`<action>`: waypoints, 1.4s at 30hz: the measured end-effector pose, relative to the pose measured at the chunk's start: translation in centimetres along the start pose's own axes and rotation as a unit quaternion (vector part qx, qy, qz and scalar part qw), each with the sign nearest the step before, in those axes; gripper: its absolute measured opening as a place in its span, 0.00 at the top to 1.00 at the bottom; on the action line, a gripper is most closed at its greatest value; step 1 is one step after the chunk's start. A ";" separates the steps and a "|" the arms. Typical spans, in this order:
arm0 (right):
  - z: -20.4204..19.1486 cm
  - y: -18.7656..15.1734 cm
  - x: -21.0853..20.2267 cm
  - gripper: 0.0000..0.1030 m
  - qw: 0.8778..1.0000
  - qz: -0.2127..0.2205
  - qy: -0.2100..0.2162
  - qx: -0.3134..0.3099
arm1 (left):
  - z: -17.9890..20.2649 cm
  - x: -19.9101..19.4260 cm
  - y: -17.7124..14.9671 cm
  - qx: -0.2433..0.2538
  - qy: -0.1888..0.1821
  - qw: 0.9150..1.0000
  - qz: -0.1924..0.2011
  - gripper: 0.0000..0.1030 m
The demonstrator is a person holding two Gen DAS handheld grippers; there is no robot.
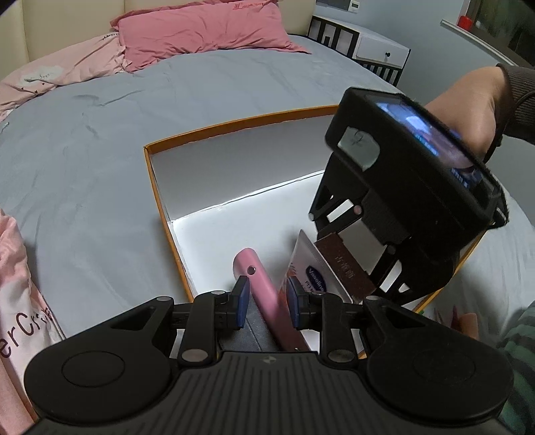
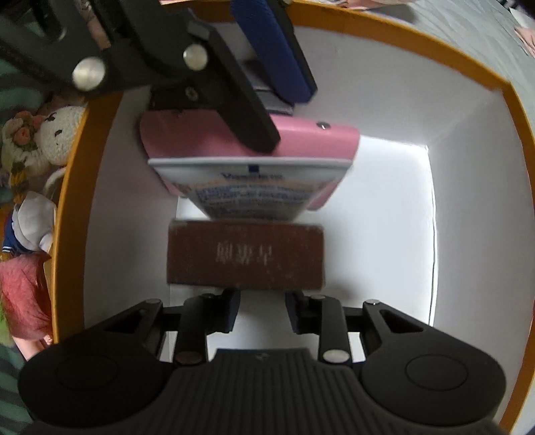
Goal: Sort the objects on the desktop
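An orange-rimmed white box (image 1: 234, 125) (image 2: 501, 87) lies on the bed. Inside it, my left gripper (image 1: 267, 301) is shut on a flat pink device (image 1: 259, 284) (image 2: 301, 144) that stands on edge. A white Vaseline tube (image 1: 311, 274) (image 2: 247, 190) leans against the device. A brown box (image 1: 347, 267) (image 2: 245, 254) stands right beside the tube. My right gripper (image 2: 262, 311) (image 1: 347, 261) points straight down over the brown box, open, its pads apart from the box and nothing between them.
The bed's grey sheet (image 1: 133, 150) surrounds the box, with a pink pillow (image 1: 207, 30) at the head. A pink printed bag (image 1: 20, 301) lies at the left. Plush toys (image 2: 33, 144) crowd the box's outer side. A hand (image 1: 468, 100) holds the right gripper.
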State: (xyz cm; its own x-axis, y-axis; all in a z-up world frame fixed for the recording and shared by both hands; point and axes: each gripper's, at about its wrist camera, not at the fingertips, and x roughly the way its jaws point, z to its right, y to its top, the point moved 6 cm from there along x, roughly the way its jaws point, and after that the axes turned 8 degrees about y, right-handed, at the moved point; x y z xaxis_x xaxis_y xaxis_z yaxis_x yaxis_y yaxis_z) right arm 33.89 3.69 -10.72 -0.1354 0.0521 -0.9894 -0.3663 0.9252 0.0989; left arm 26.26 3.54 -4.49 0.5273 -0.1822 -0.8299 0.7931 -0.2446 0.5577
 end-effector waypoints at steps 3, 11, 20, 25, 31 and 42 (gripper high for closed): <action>0.5 0.3 -0.2 0.69 1.000 -0.005 -0.003 -0.004 | -0.4 -0.3 0.0 -0.010 -0.012 1.000 0.000 0.72; 2.5 0.1 -1.6 0.60 1.000 -0.003 -0.010 0.024 | -2.0 -0.9 0.2 -0.055 -0.041 0.998 0.003 0.72; 6.6 -2.1 -5.0 0.62 0.992 0.029 -0.100 0.066 | -2.8 -1.8 0.7 -0.089 -0.059 0.994 0.025 0.72; 11.7 -3.3 -6.2 0.78 0.965 0.080 -0.084 0.234 | -3.7 -2.3 1.4 -0.123 -0.066 0.989 0.048 0.72; 16.1 -5.0 -5.4 0.79 0.875 0.155 0.057 0.454 | -3.7 -1.6 1.5 -0.117 -0.050 0.991 0.039 0.72; 17.4 -4.7 -6.2 0.94 0.793 0.172 0.135 0.568 | -3.2 -1.1 1.4 -0.105 -0.035 0.993 0.037 0.72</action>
State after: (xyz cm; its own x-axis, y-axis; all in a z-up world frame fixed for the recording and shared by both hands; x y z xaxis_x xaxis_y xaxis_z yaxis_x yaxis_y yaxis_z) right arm 52.43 5.58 -6.85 -0.2957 0.4342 -0.8509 0.7808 0.6231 0.0466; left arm 27.74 6.46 -2.85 0.5705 -0.2602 -0.7790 0.8024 -0.0258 0.5962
